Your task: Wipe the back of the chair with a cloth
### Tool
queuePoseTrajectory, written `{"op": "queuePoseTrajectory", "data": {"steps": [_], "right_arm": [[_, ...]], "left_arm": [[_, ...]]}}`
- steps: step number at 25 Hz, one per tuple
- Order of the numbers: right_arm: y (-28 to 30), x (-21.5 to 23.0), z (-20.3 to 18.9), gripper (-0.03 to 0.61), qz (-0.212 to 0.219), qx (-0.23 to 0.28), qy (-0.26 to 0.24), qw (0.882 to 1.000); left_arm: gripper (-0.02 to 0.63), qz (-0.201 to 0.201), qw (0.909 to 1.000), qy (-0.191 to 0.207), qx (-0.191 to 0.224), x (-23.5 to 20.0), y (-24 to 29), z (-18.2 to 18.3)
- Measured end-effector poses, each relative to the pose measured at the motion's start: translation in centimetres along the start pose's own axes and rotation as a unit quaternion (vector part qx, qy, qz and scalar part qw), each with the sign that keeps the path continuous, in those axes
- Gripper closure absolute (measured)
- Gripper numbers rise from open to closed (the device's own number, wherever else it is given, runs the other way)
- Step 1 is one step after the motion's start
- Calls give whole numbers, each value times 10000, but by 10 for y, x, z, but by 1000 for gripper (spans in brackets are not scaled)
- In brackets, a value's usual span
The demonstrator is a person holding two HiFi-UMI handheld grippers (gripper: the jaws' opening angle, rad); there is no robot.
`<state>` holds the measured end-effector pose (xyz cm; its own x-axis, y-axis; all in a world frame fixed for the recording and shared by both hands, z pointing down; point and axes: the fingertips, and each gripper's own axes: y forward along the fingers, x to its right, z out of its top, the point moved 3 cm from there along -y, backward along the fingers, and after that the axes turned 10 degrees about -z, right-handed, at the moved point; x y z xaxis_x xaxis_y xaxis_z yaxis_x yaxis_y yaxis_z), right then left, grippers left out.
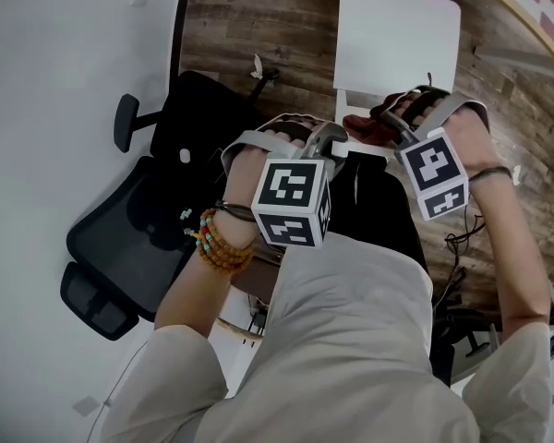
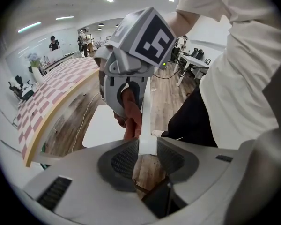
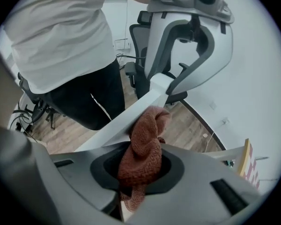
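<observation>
A white chair stands in front of me, its seat [image 1: 397, 35] beyond its back's top rail [image 1: 362, 149]. My left gripper [image 1: 337, 146] is shut on that rail; in the left gripper view the white rail [image 2: 146, 107] runs straight between the pads [image 2: 124, 159] and fills the gap. My right gripper [image 1: 388, 123] is shut on a bunched reddish-brown cloth [image 1: 367, 129], close to the right of the left one. In the right gripper view the cloth [image 3: 143, 149] bulges out of the jaws and presses against the rail [image 3: 126, 121]. Both grippers point steeply down.
A black office chair [image 1: 157, 210] stands close at the left on the wooden floor [image 1: 258, 26]. Cables [image 1: 462, 238] lie at my right. A curved checkered platform [image 2: 51, 93] and desks with people stand farther off. My legs are right behind the white chair.
</observation>
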<state>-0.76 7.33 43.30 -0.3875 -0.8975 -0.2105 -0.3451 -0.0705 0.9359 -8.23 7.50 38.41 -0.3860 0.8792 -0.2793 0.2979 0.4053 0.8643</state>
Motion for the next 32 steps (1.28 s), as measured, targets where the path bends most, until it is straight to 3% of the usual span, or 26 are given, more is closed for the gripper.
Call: {"op": "queuePoseTrajectory", "data": {"steps": [9, 17, 24, 32], "right_arm": [[36, 5, -9, 492, 146, -10, -534, 9985], [70, -2, -19, 492, 501, 123, -572, 9970], [78, 4, -15, 494, 789, 539, -410, 9946], [97, -3, -28, 494, 965, 337, -589, 9930]], "left_arm": [[460, -35, 9999, 32, 109, -5, 0, -1], [459, -91, 9999, 64, 74, -4, 0, -4], [456, -169, 9998, 45, 118, -5, 0, -4], [456, -151, 9998, 6, 162, -4, 1, -3]]}}
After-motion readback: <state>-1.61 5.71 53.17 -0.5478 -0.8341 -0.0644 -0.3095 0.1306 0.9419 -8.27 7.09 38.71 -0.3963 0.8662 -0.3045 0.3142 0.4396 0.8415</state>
